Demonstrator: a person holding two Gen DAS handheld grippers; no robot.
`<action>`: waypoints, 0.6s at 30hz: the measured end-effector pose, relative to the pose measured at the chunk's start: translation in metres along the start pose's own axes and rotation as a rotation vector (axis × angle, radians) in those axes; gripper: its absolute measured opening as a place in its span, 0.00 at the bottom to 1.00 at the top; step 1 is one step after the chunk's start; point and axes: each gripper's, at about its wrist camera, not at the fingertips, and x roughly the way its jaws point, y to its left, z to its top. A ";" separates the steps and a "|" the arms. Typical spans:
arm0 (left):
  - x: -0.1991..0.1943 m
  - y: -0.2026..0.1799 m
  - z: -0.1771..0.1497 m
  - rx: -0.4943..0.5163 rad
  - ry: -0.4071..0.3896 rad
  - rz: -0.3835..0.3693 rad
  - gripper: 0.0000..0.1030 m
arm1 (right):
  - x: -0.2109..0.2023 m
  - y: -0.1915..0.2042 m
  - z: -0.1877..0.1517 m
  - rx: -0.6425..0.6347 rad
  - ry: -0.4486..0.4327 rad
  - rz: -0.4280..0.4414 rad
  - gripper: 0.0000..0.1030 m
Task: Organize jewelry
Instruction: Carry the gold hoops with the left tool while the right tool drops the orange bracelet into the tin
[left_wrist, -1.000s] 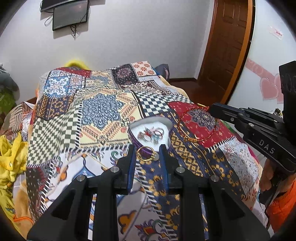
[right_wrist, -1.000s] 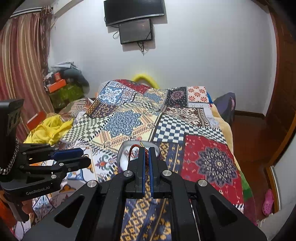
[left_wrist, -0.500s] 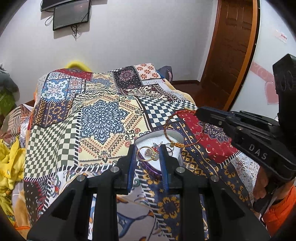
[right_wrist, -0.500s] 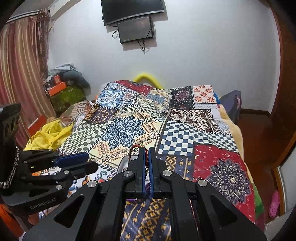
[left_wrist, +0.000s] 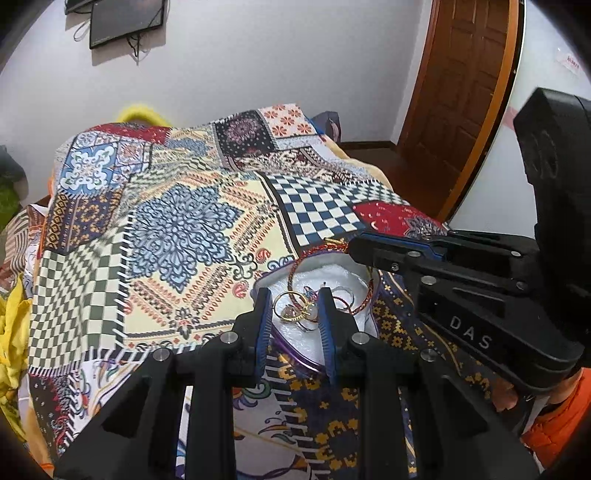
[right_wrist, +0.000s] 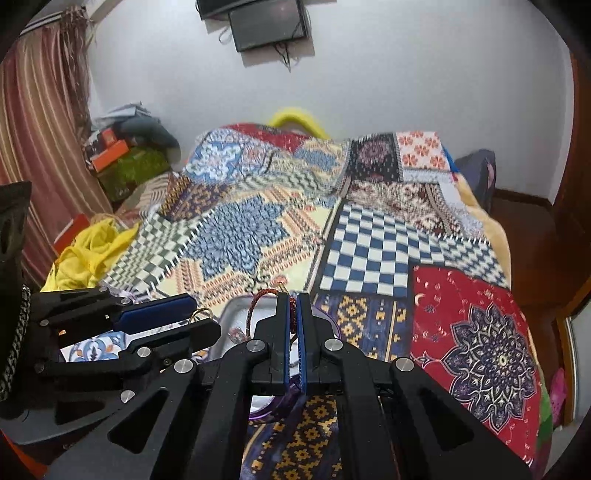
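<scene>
My left gripper (left_wrist: 294, 301) is shut on a gold ring (left_wrist: 291, 300) with a stone and holds it over the white-lined jewelry box (left_wrist: 334, 271) with a purple rim. My right gripper (right_wrist: 292, 301) is shut on a red and gold cord bracelet (right_wrist: 255, 308), which hangs over the same box (right_wrist: 236, 314). In the left wrist view the bracelet (left_wrist: 295, 271) loops into the box from the right gripper (left_wrist: 354, 247). Other rings (left_wrist: 345, 295) lie inside the box. The left gripper (right_wrist: 192, 321) also shows in the right wrist view, with the ring (right_wrist: 201, 314) between its fingers.
The box sits on a patchwork bedspread (left_wrist: 177, 229). Yellow cloth (right_wrist: 85, 251) lies at the bed's left edge. Boxes and clutter (right_wrist: 122, 158) stand by the curtain. A wooden door (left_wrist: 465, 85) is at the right. Screens (right_wrist: 266, 22) hang on the wall.
Both grippers have moved over the box. The ring is now above the box's lining. The bracelet, earlier held out over the red patch, now hangs into the box.
</scene>
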 end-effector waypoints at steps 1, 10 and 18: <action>0.003 0.000 0.000 0.000 0.011 -0.004 0.23 | 0.003 -0.002 0.000 0.007 0.016 0.000 0.03; 0.015 -0.006 -0.003 0.032 0.053 -0.006 0.23 | 0.014 -0.012 -0.004 0.014 0.090 0.009 0.03; 0.016 -0.008 -0.005 0.046 0.070 -0.002 0.23 | 0.017 -0.014 -0.005 0.021 0.125 0.022 0.03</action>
